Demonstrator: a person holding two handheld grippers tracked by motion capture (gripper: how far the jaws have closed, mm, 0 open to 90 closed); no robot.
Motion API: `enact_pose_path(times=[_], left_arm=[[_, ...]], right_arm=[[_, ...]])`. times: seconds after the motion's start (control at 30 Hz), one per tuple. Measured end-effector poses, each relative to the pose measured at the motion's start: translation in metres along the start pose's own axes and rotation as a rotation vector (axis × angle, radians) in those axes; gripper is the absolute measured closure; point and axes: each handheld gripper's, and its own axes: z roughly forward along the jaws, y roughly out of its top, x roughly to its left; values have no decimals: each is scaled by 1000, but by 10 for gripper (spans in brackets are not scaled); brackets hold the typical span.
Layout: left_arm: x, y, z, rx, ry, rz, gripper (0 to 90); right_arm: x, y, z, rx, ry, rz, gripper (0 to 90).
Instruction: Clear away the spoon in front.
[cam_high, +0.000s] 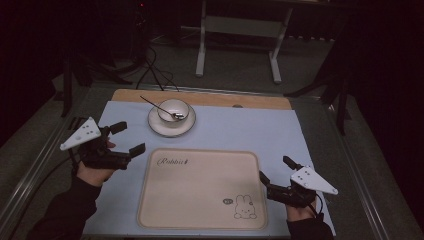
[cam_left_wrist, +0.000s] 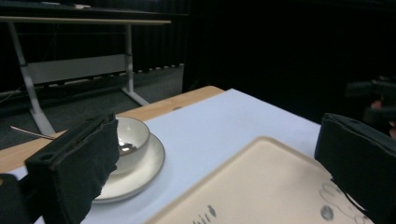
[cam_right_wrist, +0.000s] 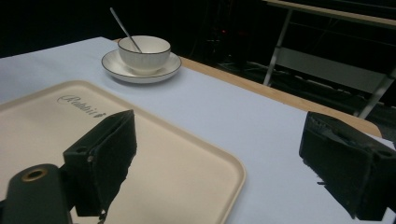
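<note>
Two grippers held over pale blue cloth (cam_high: 280, 131), either side of cream tray (cam_high: 202, 189). Left gripper (cam_high: 127, 138) off tray's left far corner, jaws spread wide with nothing between, raised above cloth, carried by left hand (cam_high: 95, 170). Right gripper (cam_high: 274, 169) just beside tray's right edge, jaws likewise parted and empty, right hand (cam_high: 300, 210) behind. Tray flat on cloth, printed with rabbit drawing (cam_high: 245, 207) at near right corner and "Rabbit" script at far left. Beyond tray's far left edge, white bowl (cam_high: 173, 110) on saucer (cam_high: 171, 125), apart from tray. Spoon (cam_high: 161, 107) resting in bowl, handle slanting out over far left rim.
</note>
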Motion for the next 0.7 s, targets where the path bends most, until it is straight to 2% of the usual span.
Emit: enact_pose_path(times=[0.17,0.33,0.53,0.7], left_arm=[[15,9,11,1,51,-16,7],[27,11,29,23,78,-35,14],[46,3,52,55,132,-74,26],[63,-5,68,85,161,-107,47]], right_arm=[[1,0,0,-2,2,-2,110],[1,1,0,-4,4,-5,110],[2,1,-1,-4,6,-6,110],[1,0,-1,-3,10,-3,110]])
